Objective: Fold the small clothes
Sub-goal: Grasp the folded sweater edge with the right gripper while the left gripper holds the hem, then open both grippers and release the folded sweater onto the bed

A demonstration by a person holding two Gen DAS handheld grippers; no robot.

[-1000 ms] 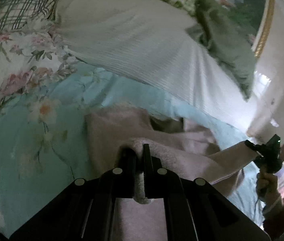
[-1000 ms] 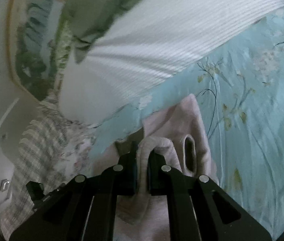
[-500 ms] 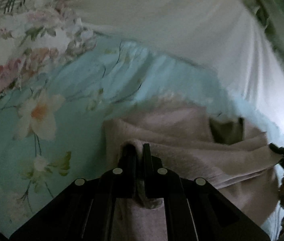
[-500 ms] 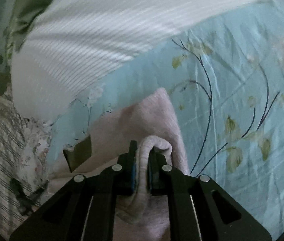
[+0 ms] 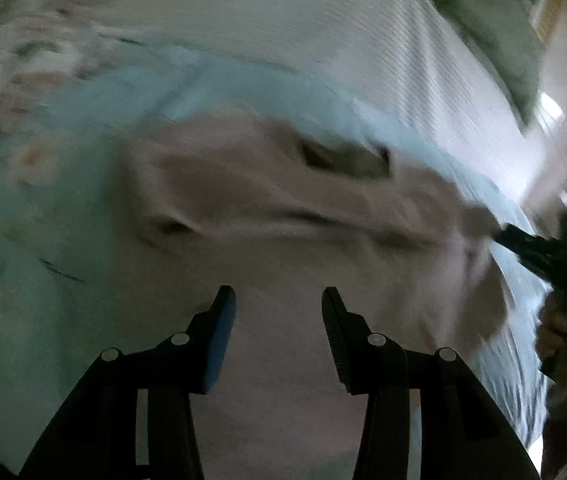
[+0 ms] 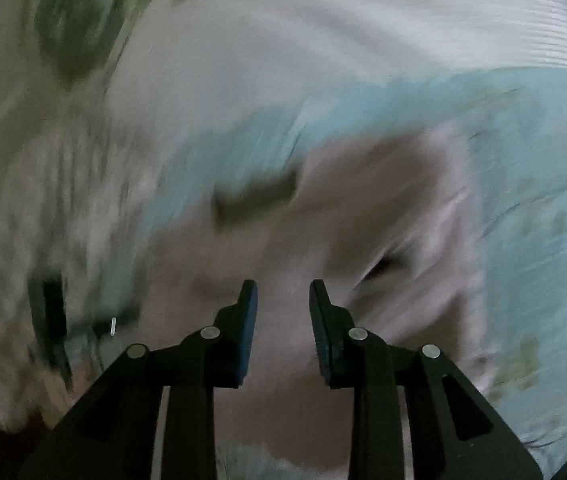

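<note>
A small pale pink garment (image 5: 275, 216) lies spread on the light blue floral bed sheet (image 5: 43, 240); it also shows in the right wrist view (image 6: 363, 216). Both views are motion blurred. My left gripper (image 5: 278, 300) is open and empty just above the garment's near part. My right gripper (image 6: 282, 292) is open and empty over the garment. In the left wrist view the right gripper (image 5: 555, 248) appears at the garment's right edge, held by a hand (image 5: 563, 336).
A white ribbed pillow (image 5: 323, 32) lies beyond the garment, also in the right wrist view (image 6: 363, 32). A green cloth (image 5: 483, 12) lies on its far end. A floral quilt (image 5: 23, 48) is at the left.
Both grippers have let go of the pink garment and opened. The garment now lies flat on the sheet. Both cameras are moving fast.
</note>
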